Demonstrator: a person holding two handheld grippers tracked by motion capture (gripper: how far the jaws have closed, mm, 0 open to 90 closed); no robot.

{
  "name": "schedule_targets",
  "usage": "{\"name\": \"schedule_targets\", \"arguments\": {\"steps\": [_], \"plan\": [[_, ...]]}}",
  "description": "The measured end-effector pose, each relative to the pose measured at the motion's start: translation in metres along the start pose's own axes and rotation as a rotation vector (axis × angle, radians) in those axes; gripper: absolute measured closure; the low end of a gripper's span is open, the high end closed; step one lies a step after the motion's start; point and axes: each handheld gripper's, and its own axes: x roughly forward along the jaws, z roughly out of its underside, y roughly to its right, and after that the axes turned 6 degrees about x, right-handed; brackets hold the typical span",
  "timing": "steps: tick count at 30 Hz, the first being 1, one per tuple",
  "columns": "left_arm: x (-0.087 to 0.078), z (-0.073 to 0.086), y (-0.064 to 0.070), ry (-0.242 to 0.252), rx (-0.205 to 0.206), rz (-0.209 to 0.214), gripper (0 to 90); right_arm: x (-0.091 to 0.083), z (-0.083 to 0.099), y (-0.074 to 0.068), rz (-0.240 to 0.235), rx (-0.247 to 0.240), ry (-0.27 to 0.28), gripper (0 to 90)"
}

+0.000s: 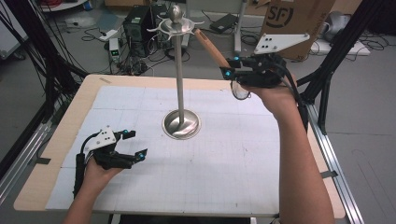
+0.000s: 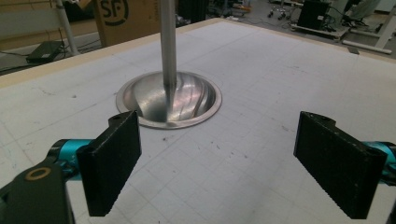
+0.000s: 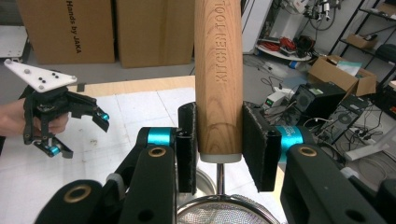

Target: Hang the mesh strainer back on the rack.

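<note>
Evidently the work in hand is hanging a strainer (image 1: 216, 50) on the utensil stand (image 1: 179, 70). The right gripper (image 3: 219, 148) has its fingers (image 3: 187, 147) closed on the lower end of the strainer's wooden handle, just above the metal ferrule, so that the free end points up and away toward the hooks at the top of the stand. In the high view that gripper (image 1: 232, 66) is held up in the air to the right of the pole, with the handle tip close beside the hook ring (image 1: 175, 26), though I cannot tell whether it touches. Gripping low on the handle leaves the far end clear for hooking.

The handle is a smooth, round, pale-brown wooden rod stamped with "KITCHEN TOOL"; below it a thin steel shank leads to a round rim of fine wire mesh (image 3: 223, 212). The stand is polished metal: a slim upright pole, a shallow domed base (image 2: 169, 99) that mirrors the light, and curved prongs under a ball finial.

The left gripper (image 1: 132, 144) rests low over the counter (image 1: 224, 154), near its front left; its ridged black rubber fingers (image 2: 111, 163) are spread wide and hold nothing, kept clear of the stand. The counter's white gridded mat is lightly scuffed.
</note>
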Motion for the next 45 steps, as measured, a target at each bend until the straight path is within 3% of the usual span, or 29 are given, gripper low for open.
{"name": "schedule_targets", "arguments": {"steps": [8, 17, 31, 37, 45], "plan": [[-0.001, 0.0, 0.0, 0.004, -0.001, 0.0, 15.5, 0.011, 0.0, 0.006, 0.005, 0.016, -0.007, 68.2], [-0.002, -0.001, 0.0, 0.012, -0.004, 0.0, 15.5, 0.036, 0.003, 0.009, -0.008, 0.038, -0.032, 68.2], [-0.002, -0.001, 0.0, 0.013, -0.003, 0.001, 15.5, 0.055, 0.004, 0.008, -0.013, 0.056, -0.064, 68.2], [-0.002, -0.001, 0.0, 0.015, -0.007, 0.002, 15.4, 0.064, 0.005, 0.004, -0.011, 0.087, -0.071, 67.9], [-0.003, -0.001, -0.001, 0.013, -0.003, 0.0, 15.4, 0.073, 0.004, 0.002, -0.014, 0.08, -0.078, 65.9]]}}
